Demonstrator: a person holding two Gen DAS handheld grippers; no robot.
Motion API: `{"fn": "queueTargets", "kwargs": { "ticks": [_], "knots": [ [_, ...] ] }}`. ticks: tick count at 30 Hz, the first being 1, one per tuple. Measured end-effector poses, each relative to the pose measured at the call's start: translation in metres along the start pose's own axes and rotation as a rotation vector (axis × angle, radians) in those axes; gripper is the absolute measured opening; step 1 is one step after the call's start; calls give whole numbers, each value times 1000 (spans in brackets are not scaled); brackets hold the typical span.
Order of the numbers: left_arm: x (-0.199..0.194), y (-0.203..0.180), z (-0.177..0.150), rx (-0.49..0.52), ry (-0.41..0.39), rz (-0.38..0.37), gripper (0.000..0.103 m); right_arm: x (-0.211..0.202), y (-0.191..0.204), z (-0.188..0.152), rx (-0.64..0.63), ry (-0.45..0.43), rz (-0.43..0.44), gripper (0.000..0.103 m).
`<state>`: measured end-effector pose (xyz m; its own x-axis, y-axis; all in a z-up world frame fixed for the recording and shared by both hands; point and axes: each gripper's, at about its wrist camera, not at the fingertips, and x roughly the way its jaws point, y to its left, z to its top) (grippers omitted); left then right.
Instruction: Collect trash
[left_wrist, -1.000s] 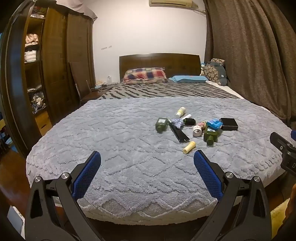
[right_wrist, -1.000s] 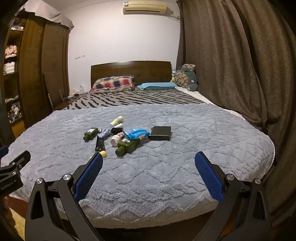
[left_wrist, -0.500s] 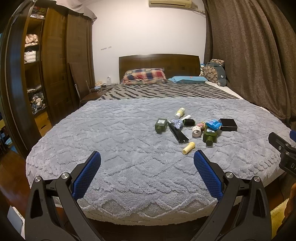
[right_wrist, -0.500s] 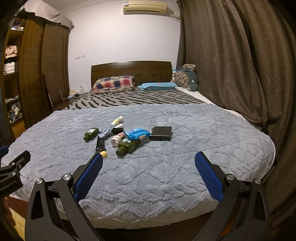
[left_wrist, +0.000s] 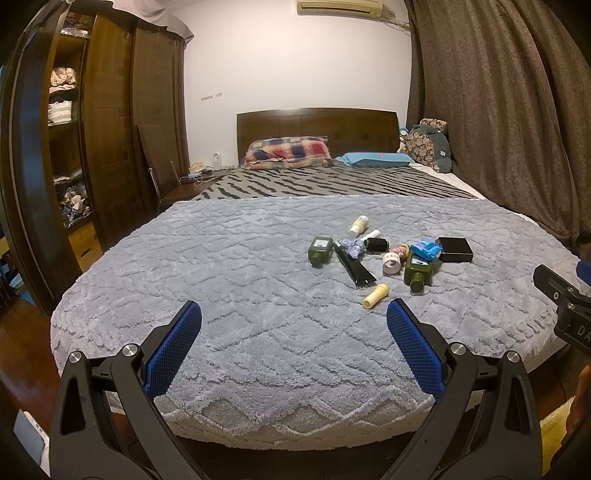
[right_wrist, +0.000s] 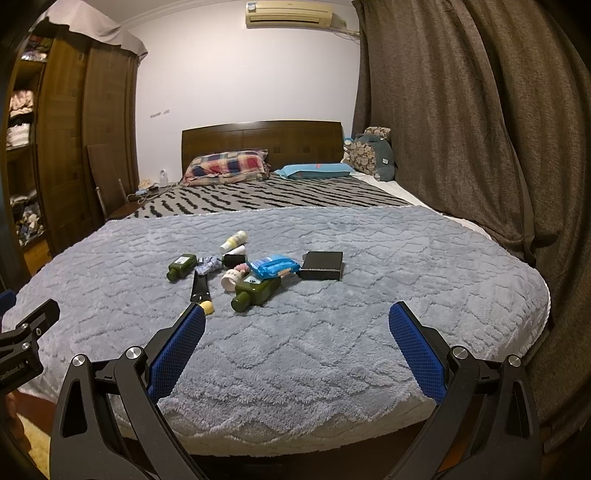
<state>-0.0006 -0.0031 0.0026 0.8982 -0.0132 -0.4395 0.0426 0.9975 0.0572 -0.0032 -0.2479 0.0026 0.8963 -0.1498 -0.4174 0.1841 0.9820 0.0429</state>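
Observation:
A cluster of small items lies on the grey fleece blanket (left_wrist: 240, 288): two dark green bottles (left_wrist: 320, 251) (left_wrist: 418, 270), a black tube (left_wrist: 354, 264), a small yellow bottle (left_wrist: 375, 295), a white tape roll (left_wrist: 391, 263), a blue wipes pack (left_wrist: 426, 249), a black box (left_wrist: 455, 249) and a cream bottle (left_wrist: 358, 225). My left gripper (left_wrist: 293, 317) hangs open over the near blanket edge, short of the cluster. In the right wrist view my right gripper (right_wrist: 297, 321) is open too, with the green bottle (right_wrist: 256, 292), blue pack (right_wrist: 274, 266) and black box (right_wrist: 321, 265) ahead of it.
Beyond the blanket lie a striped sheet (left_wrist: 332, 182), a plaid pillow (left_wrist: 290, 152) and a blue pillow (left_wrist: 376, 159) below a wooden headboard (left_wrist: 317, 127). A dark wardrobe (left_wrist: 110, 129) and chair (left_wrist: 159, 173) stand left. Brown curtains (left_wrist: 498, 110) hang right.
Both grippers have crept slightly forward toward the bed; the cluster sits a little closer in view. Jaws stay open and nothing was touched.

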Motion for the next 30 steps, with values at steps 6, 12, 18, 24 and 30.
{"fn": "queueTargets", "kwargs": {
  "ticks": [6, 12, 18, 24, 30],
  "knots": [
    [0, -1, 0, 0, -2, 3, 95, 1, -1, 0, 1, 1, 0, 100],
    [0, -1, 0, 0, -1, 2, 95, 0, -1, 0, -2, 0, -3, 100],
    [0, -1, 0, 1, -2, 2, 95, 1, -1, -1, -4, -2, -5, 100],
    [0, -1, 0, 1, -2, 3, 95, 0, -2, -1, 2, -5, -8, 100],
    [0, -2, 0, 2, 1, 4, 95, 1, -3, -1, 3, -1, -5, 100]
  ]
}}
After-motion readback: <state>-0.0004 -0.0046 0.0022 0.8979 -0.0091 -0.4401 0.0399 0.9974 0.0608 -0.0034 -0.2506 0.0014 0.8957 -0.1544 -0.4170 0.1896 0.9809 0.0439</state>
